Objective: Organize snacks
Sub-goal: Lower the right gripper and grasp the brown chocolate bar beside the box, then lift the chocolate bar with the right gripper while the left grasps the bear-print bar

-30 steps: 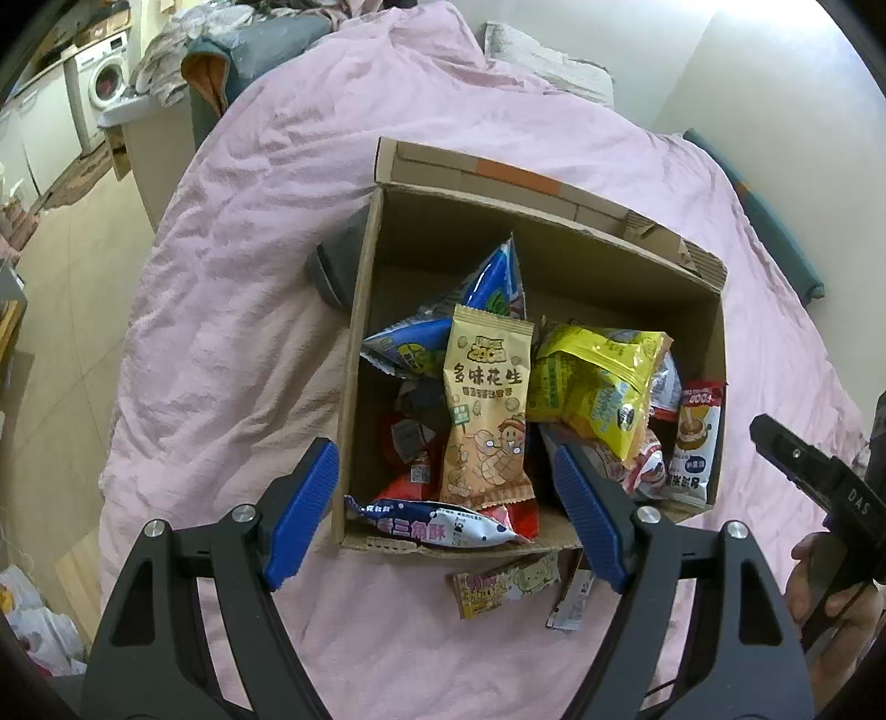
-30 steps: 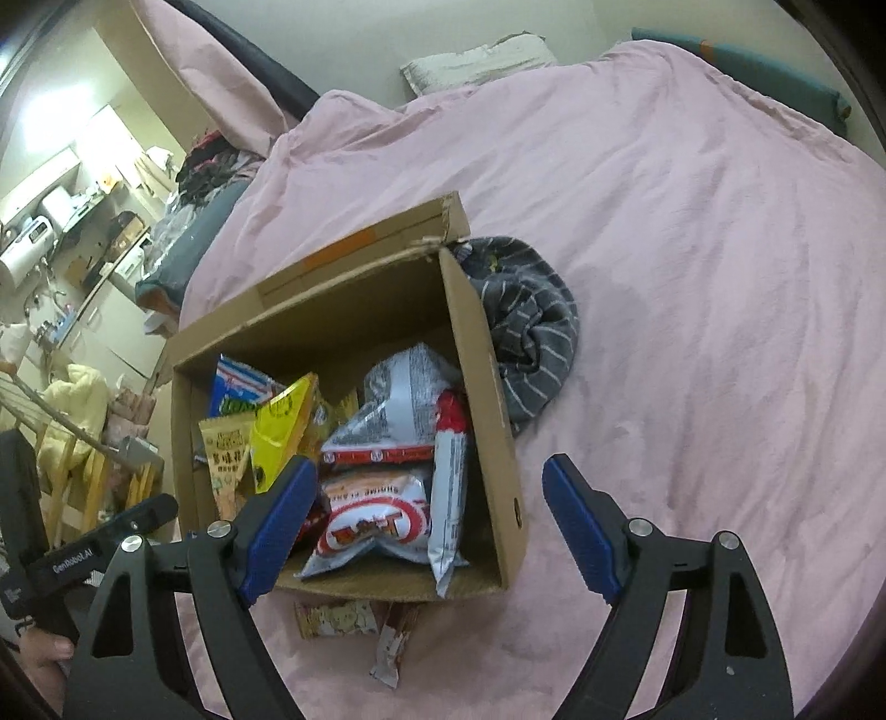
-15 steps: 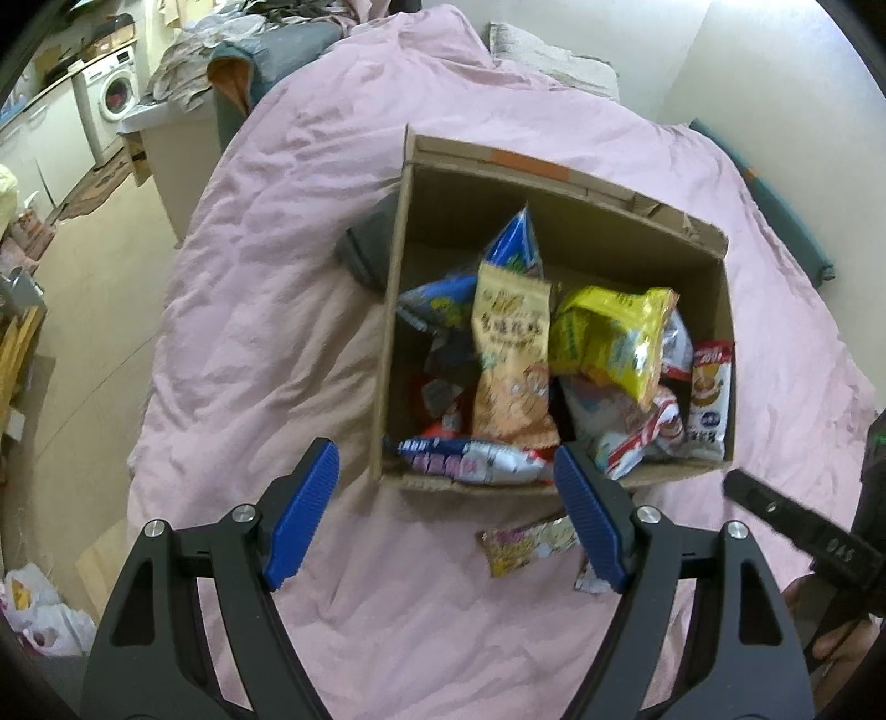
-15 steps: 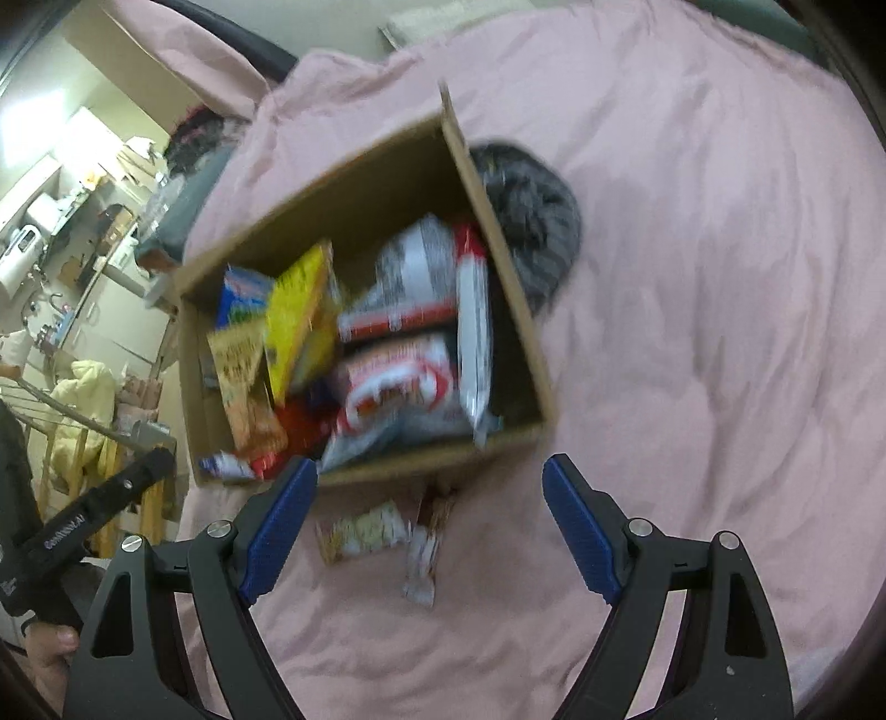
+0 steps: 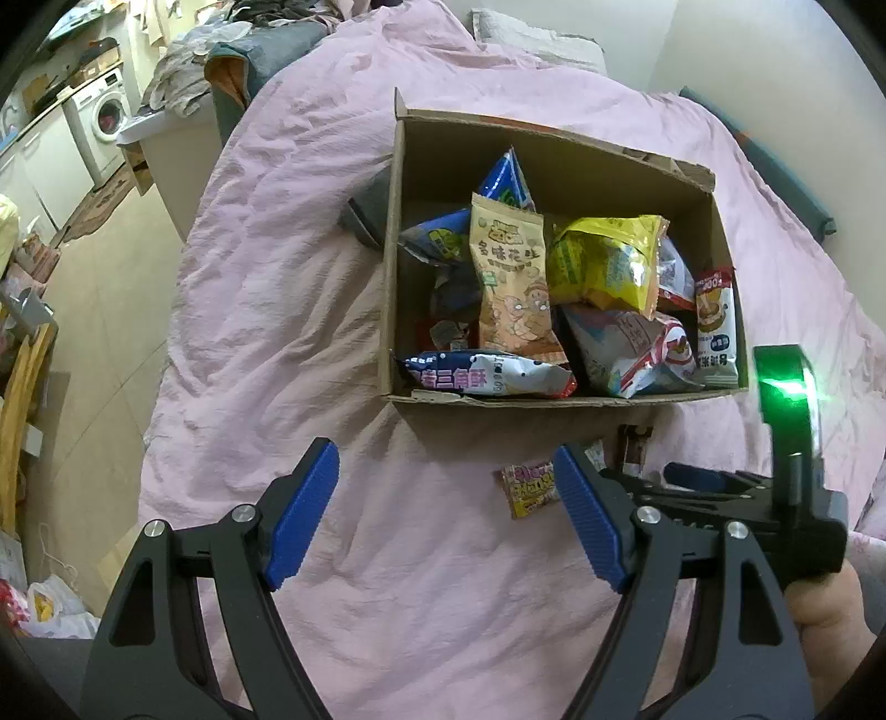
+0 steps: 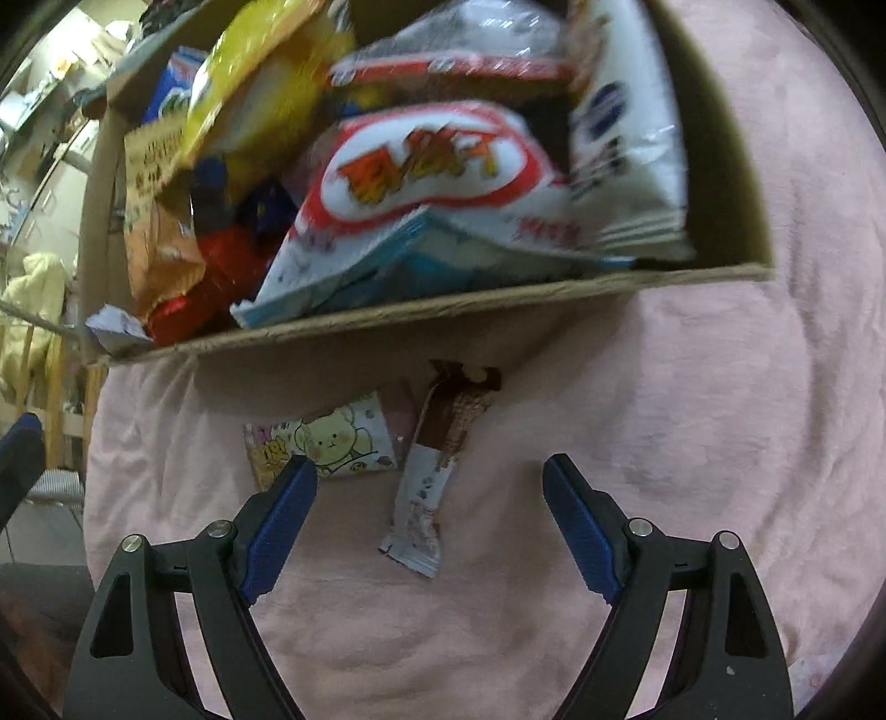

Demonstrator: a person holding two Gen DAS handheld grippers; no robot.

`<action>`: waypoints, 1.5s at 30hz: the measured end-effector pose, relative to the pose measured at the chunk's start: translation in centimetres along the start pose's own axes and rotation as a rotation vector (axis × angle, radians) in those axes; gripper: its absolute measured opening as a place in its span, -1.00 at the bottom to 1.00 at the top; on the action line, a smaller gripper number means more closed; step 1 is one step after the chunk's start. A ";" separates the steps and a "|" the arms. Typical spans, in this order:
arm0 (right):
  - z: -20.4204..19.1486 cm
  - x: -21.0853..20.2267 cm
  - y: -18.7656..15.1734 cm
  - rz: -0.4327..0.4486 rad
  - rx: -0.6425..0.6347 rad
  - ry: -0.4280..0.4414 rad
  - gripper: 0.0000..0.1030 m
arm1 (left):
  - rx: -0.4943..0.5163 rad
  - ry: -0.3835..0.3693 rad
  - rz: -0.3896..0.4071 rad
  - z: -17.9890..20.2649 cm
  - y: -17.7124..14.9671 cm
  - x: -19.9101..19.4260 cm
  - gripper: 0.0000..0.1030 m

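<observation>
An open cardboard box (image 5: 390,288) full of snack bags stands on the pink bed cover; the right wrist view shows its near wall (image 6: 443,315) close up. Two loose snacks lie in front of it: a small bear-print packet (image 6: 326,443) (image 5: 526,487) and a brown-and-white bar (image 6: 437,482) (image 5: 637,448). My right gripper (image 6: 429,465) hangs open low over the bar, which lies between its blue fingers without touching them. My left gripper (image 5: 446,459) is open and empty over bare cover, left of the packet. The right tool (image 5: 775,498) shows beside it.
A grey cloth (image 5: 365,216) lies against the box's left wall. The bed's left edge drops to a tiled floor (image 5: 94,310) with a washing machine (image 5: 105,116), cabinets and plastic bags (image 5: 50,603). A pillow (image 5: 531,39) lies at the far end.
My right gripper has dropped and tipped down from above the box to just over the loose snacks. My left gripper has drawn back and left, so the box sits farther up and right.
</observation>
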State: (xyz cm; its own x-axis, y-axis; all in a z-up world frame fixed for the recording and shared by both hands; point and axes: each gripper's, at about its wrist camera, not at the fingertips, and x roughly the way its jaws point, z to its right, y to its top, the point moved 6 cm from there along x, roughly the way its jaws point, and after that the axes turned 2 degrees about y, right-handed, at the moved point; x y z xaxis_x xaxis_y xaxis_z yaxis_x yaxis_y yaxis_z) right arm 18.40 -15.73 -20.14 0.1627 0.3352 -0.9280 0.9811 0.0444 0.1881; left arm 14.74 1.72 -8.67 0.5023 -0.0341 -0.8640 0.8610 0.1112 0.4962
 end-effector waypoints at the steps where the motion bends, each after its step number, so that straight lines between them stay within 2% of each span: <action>1: -0.3 0.3 0.0 -0.010 0.001 0.006 0.67 | 0.000 0.001 0.001 -0.1 0.0 0.0 0.50; 4: -1.1 1.6 -0.2 -0.049 0.002 0.030 0.67 | 0.002 0.006 0.004 -0.5 0.1 -0.1 0.50; 8: -1.5 2.6 -0.3 -0.057 -0.030 -0.016 0.58 | -0.019 0.000 -0.003 -1.2 0.1 0.1 0.50; 10: -1.8 2.7 -0.4 -0.057 -0.047 -0.020 0.12 | -0.019 0.003 -0.004 -1.2 0.1 0.3 0.50; 12: -2.1 2.7 -0.7 -0.066 -0.065 -0.004 -0.17 | -0.020 0.005 -0.006 -1.2 0.1 0.4 0.50; 14: -2.2 2.6 -1.1 -0.066 -0.104 -0.038 -0.39 | -0.026 -0.003 -0.018 -1.1 0.1 0.6 0.50; 15: -2.3 2.7 -1.4 -0.073 -0.112 -0.037 -0.61 | -0.028 -0.006 -0.021 -1.0 0.1 0.6 0.50; 16: -2.4 2.7 -1.6 -0.076 -0.118 -0.029 -0.65 | -0.031 -0.008 -0.024 -0.9 0.1 0.7 0.50; 24: -1.6 0.3 -2.5 -0.032 -0.129 0.013 -0.68 | 0.017 -0.022 -0.056 1.9 -0.1 1.9 0.50; 27: 0.1 -1.3 -2.3 -0.007 -0.110 0.033 -0.68 | 0.059 -0.026 -0.104 3.1 -0.9 2.9 0.50; 30: 1.8 -2.7 -2.6 0.021 -0.080 0.047 -0.68 | 0.154 -0.013 -0.174 4.8 -2.3 4.4 0.50; 32: 3.2 -4.0 -3.0 0.045 -0.048 0.063 -0.68 | 0.220 -0.026 -0.240 6.3 -3.6 5.6 0.50; 35: 4.8 -5.8 -3.3 0.087 -0.016 0.078 -0.68 | 0.280 -0.047 -0.288 8.1 -4.7 7.4 0.50; 39: 6.0 -7.3 -2.1 0.123 0.020 0.102 -0.68 | 0.322 -0.055 -0.290 9.4 -4.3 9.1 0.50; 42: 6.4 -8.0 -1.6 0.136 0.027 0.111 -0.68 | 0.296 -0.073 -0.289 9.9 -3.4 10.2 0.50; 45: 6.4 -8.2 -1.8 0.134 0.029 0.119 -0.68 | 0.315 -0.087 -0.291 10.7 -2.9 11.5 0.50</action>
State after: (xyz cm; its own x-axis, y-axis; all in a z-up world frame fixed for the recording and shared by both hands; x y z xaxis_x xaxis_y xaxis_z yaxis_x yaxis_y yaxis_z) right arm 15.98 -24.55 -14.90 0.2807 0.4449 -0.8504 0.9543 -0.0349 0.2968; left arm 18.84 -9.58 -19.16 0.2287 -0.1044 -0.9679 0.9430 -0.2232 0.2469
